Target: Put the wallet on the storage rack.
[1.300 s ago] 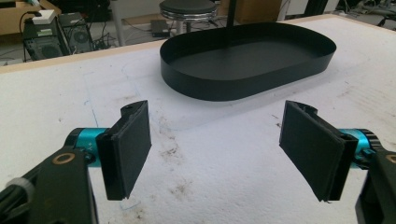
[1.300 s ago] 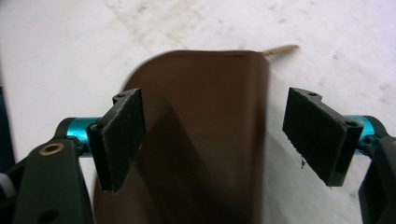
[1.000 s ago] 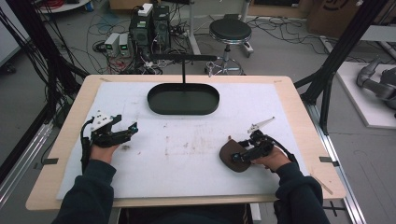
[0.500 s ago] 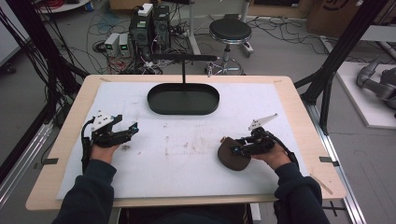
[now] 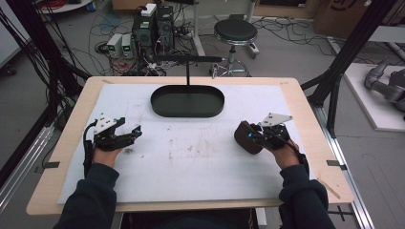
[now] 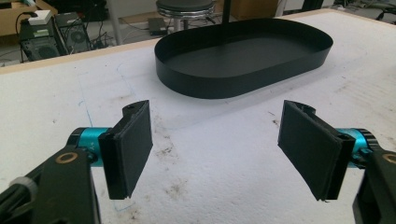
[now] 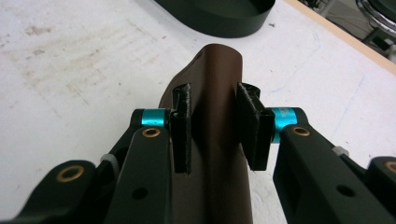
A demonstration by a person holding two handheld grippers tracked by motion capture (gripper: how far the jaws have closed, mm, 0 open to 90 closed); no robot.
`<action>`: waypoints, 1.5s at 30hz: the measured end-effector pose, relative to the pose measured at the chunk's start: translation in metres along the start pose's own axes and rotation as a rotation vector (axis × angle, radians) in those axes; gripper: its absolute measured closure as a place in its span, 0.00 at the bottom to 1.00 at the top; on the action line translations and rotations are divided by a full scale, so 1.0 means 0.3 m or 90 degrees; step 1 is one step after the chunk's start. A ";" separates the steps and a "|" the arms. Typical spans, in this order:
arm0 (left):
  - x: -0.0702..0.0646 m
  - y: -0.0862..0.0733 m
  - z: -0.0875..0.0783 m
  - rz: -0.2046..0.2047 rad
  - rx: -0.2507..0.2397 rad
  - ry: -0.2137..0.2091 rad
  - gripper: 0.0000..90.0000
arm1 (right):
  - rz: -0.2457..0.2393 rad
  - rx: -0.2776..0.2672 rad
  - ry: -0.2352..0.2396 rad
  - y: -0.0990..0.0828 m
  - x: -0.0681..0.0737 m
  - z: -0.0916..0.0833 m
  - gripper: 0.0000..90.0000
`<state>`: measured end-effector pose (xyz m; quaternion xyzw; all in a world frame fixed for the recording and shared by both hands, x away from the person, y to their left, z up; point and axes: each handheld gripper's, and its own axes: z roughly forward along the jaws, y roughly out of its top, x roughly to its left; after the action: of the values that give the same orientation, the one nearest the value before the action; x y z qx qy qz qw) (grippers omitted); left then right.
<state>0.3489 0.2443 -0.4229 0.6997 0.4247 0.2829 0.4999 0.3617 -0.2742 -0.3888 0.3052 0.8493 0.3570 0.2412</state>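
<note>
1. Your right gripper (image 5: 255,137) is clamped on a brown leather-like piece (image 7: 215,140), both jaws pressing its sides, at the right of the white mat (image 5: 200,162).
2. Your left gripper (image 5: 131,133) sits at the mat's left side, jaws spread wide with nothing between them.
3. The black oval tray (image 5: 187,101) rests at the far middle, well apart from both grippers.

Grey floor with tangled cables (image 5: 286,28), a round stool (image 5: 235,32), computer boxes (image 5: 152,26).
</note>
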 end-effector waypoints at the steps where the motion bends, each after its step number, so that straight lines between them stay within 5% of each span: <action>1: 0.000 0.000 0.000 0.000 -0.001 0.001 0.29 | 0.003 -0.019 0.040 0.002 0.003 0.003 0.75; 3: 0.000 -0.001 0.000 0.000 0.000 0.001 0.29 | 0.007 -0.028 0.060 0.003 0.005 0.003 0.74; 4: -0.001 -0.001 0.000 0.000 0.000 0.001 0.29 | -0.005 -0.051 0.098 0.002 0.019 0.011 0.66; 10: 0.000 -0.001 -0.002 0.000 0.001 0.001 0.29 | 0.021 -0.059 0.097 -0.007 0.009 0.018 0.56; 17: 0.002 -0.001 -0.003 0.000 0.001 0.001 0.29 | 0.029 -0.068 0.115 -0.010 0.004 0.017 0.57; 22: 0.003 -0.001 -0.002 -0.002 0.000 0.001 0.29 | 0.017 -0.039 0.085 -0.014 0.008 0.029 0.53; 30: 0.001 -0.002 -0.002 -0.001 0.002 0.001 0.29 | 0.026 -0.004 0.098 -0.023 0.008 0.057 0.55; 34: 0.001 -0.002 -0.001 -0.001 0.002 0.001 0.29 | 0.024 0.006 0.109 -0.022 0.011 0.065 0.70; 41: -0.004 -0.003 0.003 0.002 0.004 -0.007 0.29 | 0.075 -0.043 0.118 0.020 -0.024 0.068 0.72; 45: 0.000 -0.004 0.002 0.002 0.003 -0.008 0.29 | 0.072 -0.053 0.113 0.077 -0.038 0.105 0.72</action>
<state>0.3490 0.2441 -0.4241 0.7033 0.4215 0.2782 0.5003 0.3971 -0.2547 -0.3891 0.3094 0.8333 0.4303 0.1573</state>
